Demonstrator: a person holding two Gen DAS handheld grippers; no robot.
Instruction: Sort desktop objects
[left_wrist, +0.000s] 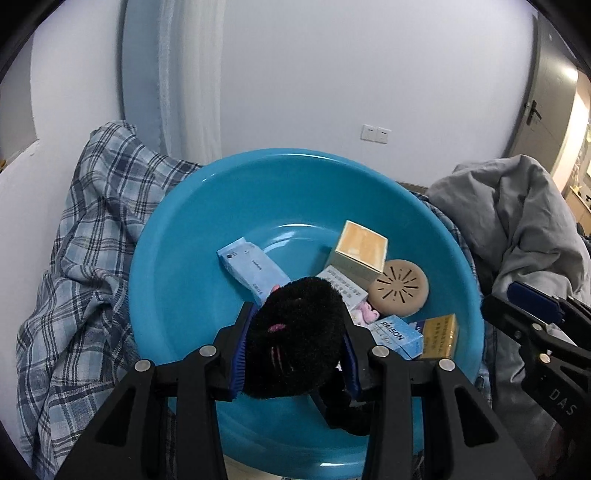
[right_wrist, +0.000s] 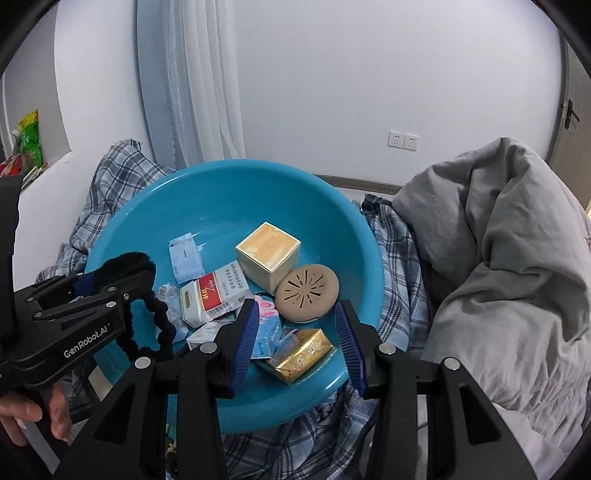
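Note:
A blue plastic basin (left_wrist: 177, 280) (right_wrist: 332, 229) sits tilted on bedding and holds a cream box (left_wrist: 360, 254) (right_wrist: 267, 254), a round tan disc (left_wrist: 400, 291) (right_wrist: 306, 291), a light blue packet (left_wrist: 251, 269) (right_wrist: 184, 256), a gold pack (left_wrist: 439, 336) (right_wrist: 301, 354), a red and white pack (right_wrist: 214, 295) and a RAISON box (left_wrist: 397, 338). My left gripper (left_wrist: 293, 350) (right_wrist: 110, 277) is shut on a black fuzzy headband (left_wrist: 295, 332) (right_wrist: 125, 264) over the basin's near side. My right gripper (right_wrist: 295, 332) (left_wrist: 532, 306) is open and empty above the basin's near right rim.
A plaid blue sheet (left_wrist: 85, 266) (right_wrist: 391, 251) lies under and left of the basin. A grey quilt (left_wrist: 517, 221) (right_wrist: 498, 266) is heaped on the right. A white wall with sockets (right_wrist: 402, 140) and a curtain (right_wrist: 199, 81) stand behind.

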